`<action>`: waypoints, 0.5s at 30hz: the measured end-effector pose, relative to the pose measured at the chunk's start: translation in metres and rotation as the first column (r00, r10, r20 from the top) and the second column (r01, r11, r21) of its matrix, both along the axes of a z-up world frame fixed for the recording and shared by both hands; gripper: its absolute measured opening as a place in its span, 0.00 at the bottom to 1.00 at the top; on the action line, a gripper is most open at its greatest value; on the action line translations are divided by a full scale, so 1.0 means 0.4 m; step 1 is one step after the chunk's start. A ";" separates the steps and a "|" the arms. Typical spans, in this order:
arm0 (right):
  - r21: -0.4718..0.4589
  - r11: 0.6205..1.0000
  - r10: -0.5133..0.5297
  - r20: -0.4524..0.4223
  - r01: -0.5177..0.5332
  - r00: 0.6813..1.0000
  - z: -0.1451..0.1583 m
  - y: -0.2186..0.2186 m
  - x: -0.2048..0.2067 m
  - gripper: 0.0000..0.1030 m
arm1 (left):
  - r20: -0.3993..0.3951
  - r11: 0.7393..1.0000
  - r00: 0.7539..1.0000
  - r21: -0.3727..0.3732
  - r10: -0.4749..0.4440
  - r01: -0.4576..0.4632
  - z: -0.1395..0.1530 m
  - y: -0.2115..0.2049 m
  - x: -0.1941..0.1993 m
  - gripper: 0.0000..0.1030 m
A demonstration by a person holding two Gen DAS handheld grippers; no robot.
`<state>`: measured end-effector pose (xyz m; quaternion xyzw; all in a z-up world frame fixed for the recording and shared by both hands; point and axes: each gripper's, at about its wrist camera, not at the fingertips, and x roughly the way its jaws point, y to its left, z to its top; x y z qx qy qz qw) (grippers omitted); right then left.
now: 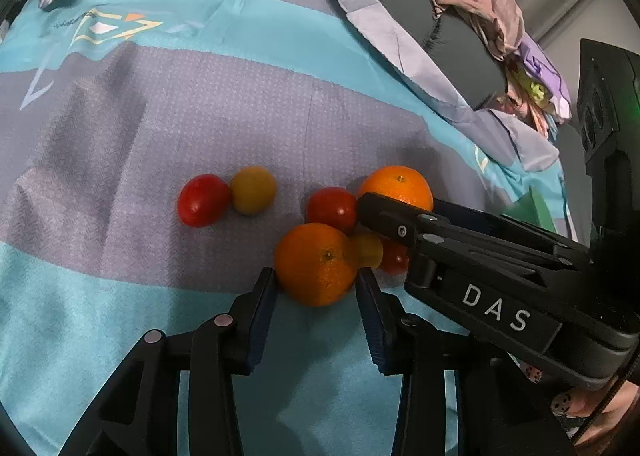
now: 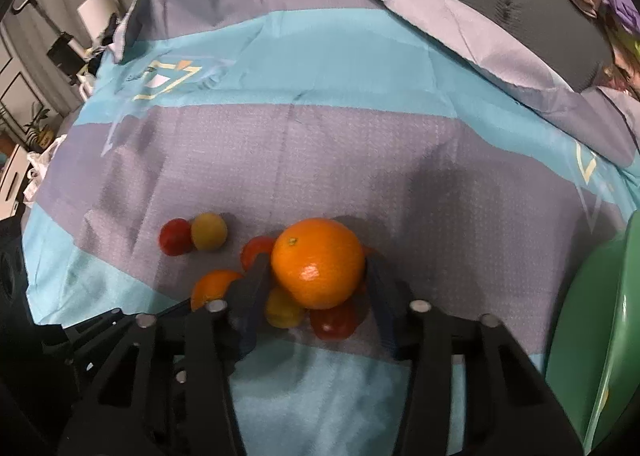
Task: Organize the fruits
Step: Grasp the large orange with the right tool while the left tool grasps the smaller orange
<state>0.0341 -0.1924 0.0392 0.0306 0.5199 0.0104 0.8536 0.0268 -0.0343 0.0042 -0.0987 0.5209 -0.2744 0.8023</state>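
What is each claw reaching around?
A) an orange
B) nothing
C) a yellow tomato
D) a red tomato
A: the left claw has its fingers on either side of one orange, and the right claw brackets the other orange.

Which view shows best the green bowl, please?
The right wrist view: the green bowl fills its right edge, rim and wall visible. The left wrist view shows only a small green piece behind the right gripper.

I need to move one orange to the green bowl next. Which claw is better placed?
Right. The right claw already brackets the far orange, with the green bowl beside it. The left claw brackets the near orange, farther from the bowl.
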 end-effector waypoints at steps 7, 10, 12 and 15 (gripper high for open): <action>0.016 1.000 -0.018 0.018 0.017 1.000 0.012 -0.015 -0.008 0.44 | 0.001 1.000 1.000 -0.003 0.027 -0.027 0.015 0.023 0.008 0.39; 0.034 0.999 -0.031 0.034 0.030 0.999 0.028 -0.023 -0.013 0.44 | 0.031 0.999 0.999 0.017 0.042 -0.042 0.033 0.029 0.007 0.39; 0.050 0.998 -0.033 0.043 0.030 0.999 0.039 -0.026 -0.018 0.44 | 0.041 0.998 0.998 0.030 0.046 -0.047 0.043 0.031 0.007 0.39; 0.056 0.998 -0.036 0.054 0.033 0.998 0.051 -0.025 -0.025 0.44 | 0.045 0.997 0.997 0.038 0.059 -0.061 0.054 0.039 0.007 0.39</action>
